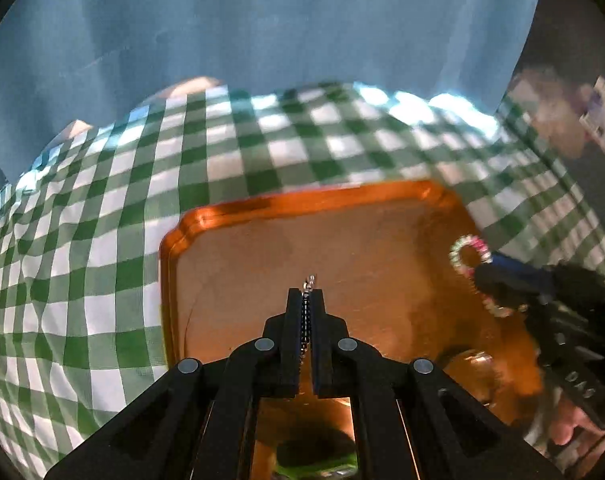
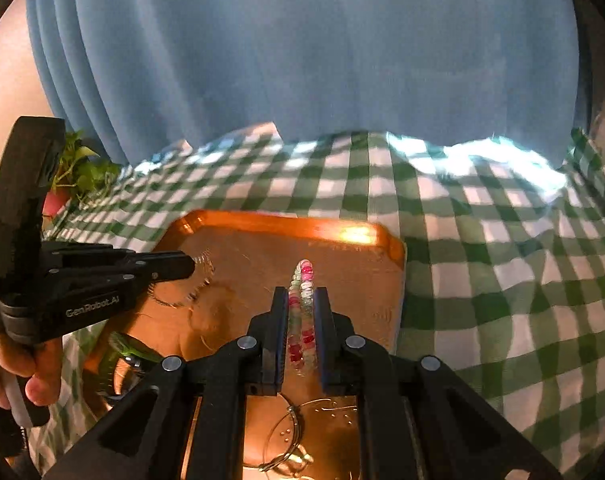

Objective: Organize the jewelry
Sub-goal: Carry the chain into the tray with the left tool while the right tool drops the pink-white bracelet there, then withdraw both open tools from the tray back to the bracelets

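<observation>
Bracelet (image 2: pixel 302 312) lies lengthwise in right claw (image 2: pixel 300 300).

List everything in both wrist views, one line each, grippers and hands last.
Tray: one, copper-orange, on the checked cloth, under both grippers.
Beaded bracelet: one, pink, green and clear beads, pinched in the right gripper above the tray.
Bead chain: one, silver at its tip, dark between the fingers, pinched in the left gripper above the tray.
Thin wire jewelry: silver, count unclear, on the tray's near end.
Tablecloth: one, green and white check, covers the table.
Curtain: one, blue, behind the table.
Potted plant: one, green leaves, red pot, far left of the table.
Left gripper: black, shut on the bead chain.
Right gripper: black, shut on the beaded bracelet.
Left hand: one, on the left gripper's handle.
</observation>
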`<state>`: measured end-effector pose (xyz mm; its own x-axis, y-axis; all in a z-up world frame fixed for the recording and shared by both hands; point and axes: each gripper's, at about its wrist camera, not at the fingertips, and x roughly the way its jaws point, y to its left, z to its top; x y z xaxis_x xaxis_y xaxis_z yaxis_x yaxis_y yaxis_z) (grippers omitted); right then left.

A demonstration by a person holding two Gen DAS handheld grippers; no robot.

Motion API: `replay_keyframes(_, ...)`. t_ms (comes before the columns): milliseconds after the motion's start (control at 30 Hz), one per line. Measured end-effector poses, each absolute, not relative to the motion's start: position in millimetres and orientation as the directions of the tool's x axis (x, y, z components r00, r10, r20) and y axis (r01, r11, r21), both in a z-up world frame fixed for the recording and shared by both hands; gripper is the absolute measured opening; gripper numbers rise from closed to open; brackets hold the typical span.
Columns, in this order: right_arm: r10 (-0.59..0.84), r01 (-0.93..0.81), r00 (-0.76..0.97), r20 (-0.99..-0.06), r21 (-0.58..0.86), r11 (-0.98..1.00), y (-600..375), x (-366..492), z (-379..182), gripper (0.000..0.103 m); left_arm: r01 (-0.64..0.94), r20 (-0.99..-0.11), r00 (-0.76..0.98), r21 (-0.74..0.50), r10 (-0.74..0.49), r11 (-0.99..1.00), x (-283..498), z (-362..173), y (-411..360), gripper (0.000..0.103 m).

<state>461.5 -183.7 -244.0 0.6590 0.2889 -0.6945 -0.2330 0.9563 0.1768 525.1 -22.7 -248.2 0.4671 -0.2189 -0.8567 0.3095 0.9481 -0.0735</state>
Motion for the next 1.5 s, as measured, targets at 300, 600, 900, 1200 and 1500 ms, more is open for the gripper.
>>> replay_keyframes(300, 0.356, -0.214, 0.675, -0.646, 0.29, 0.933, -209, 444, -238, 0.077, 0.254, -0.841, 0.514, -0.038, -0.169, 0.966, 495, -210, -12, 0.068)
replay_keyframes(600, 0.268, -0.165, 0.758, -0.595, 0.223, 0.961, -245, 354, -199, 0.096, 0.26, -0.72, 0.684, 0.092, -0.116, 0.961, 367, -158, 10, 0.095)
replay_keyframes(900, 0.258, -0.184, 0.692, -0.674, 0.181, 0.966, -237, 243, -201, 0.096, 0.267, -0.709, 0.687, 0.041, -0.16, 0.963, 253, -180, 32, 0.095)
replay_keyframes(1200, 0.259, -0.22, 0.659, -0.706, 0.148, 0.964, -215, 202, -251, 0.036, 0.285, -0.732, 0.64, -0.057, -0.234, 0.957, 239, -238, 32, 0.083)
replay_keyframes(1500, 0.304, -0.318, 0.643, -0.703, 0.115, 0.941, -194, 222, -259, 0.033, 0.331, -0.772, 0.558, -0.129, -0.305, 0.935, 263, -269, 31, 0.058)
